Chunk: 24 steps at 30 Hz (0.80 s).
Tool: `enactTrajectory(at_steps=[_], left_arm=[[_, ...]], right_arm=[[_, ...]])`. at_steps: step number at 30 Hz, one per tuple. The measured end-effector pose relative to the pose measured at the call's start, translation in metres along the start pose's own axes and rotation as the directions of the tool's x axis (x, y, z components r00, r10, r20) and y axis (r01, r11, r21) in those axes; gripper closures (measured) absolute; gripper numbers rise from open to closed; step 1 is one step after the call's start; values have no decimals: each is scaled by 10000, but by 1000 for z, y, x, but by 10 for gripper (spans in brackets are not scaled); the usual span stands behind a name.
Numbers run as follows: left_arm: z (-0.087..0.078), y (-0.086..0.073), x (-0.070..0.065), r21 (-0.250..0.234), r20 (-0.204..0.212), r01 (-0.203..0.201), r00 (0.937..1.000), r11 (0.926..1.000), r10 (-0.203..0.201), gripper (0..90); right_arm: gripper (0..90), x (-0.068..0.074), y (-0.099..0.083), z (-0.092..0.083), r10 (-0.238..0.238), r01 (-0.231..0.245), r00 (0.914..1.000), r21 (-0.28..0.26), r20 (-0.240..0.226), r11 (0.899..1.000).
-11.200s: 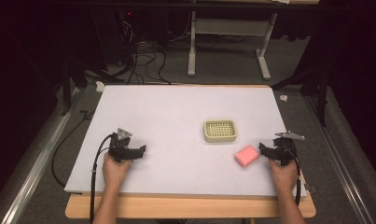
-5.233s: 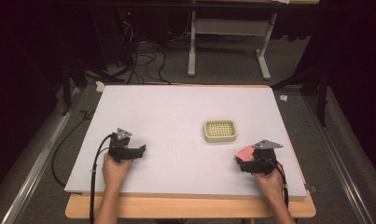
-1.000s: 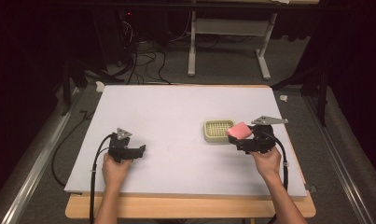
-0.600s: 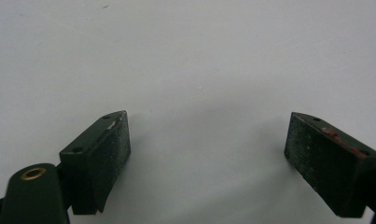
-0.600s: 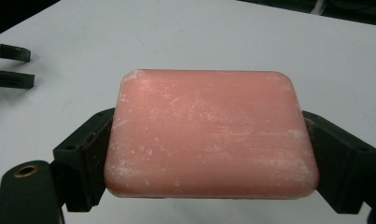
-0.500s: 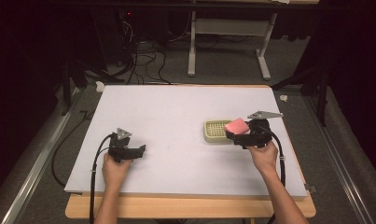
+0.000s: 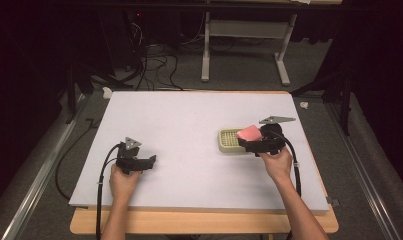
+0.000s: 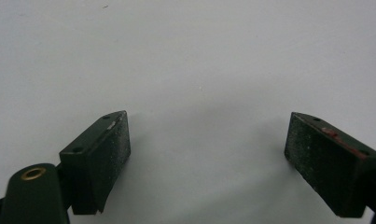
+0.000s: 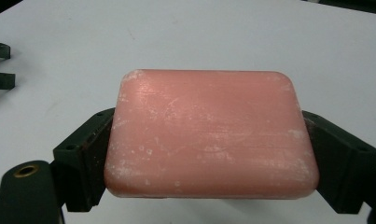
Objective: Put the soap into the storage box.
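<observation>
Right gripper (image 7: 249, 142) clamped on pink soap bar (image 9: 209, 133), held over right end of slotted dish (image 7: 228, 140), likely for lowering inside. Left gripper (image 8: 206, 158) gaping, empty, near-left on table (image 7: 189, 120).

Soap (image 7: 249, 133) in right gripper (image 7: 250, 144) over dish (image 7: 229, 141), left gripper (image 7: 148, 162) far left

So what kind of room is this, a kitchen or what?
Probably a lab or workshop set up for recording, not a kitchen. A white table stands on grey carpet, with cables on the floor behind it, and a person holds the right gripper with pink soap over a small tray.
</observation>
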<state>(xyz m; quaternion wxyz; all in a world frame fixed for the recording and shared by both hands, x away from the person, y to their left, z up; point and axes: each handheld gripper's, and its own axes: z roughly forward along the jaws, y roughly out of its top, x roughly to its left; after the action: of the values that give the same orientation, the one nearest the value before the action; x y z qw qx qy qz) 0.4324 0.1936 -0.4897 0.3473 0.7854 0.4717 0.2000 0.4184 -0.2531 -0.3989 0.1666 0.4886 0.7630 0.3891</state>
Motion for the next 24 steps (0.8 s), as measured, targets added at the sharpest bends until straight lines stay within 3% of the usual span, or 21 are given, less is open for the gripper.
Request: enactTrajectory(at_steps=[24], left_arm=[[0,0,0,0,1,1,10000,10000,-1,147]], right_arm=[[137,5,10,26,-22,10,9996,471,264,9989]])
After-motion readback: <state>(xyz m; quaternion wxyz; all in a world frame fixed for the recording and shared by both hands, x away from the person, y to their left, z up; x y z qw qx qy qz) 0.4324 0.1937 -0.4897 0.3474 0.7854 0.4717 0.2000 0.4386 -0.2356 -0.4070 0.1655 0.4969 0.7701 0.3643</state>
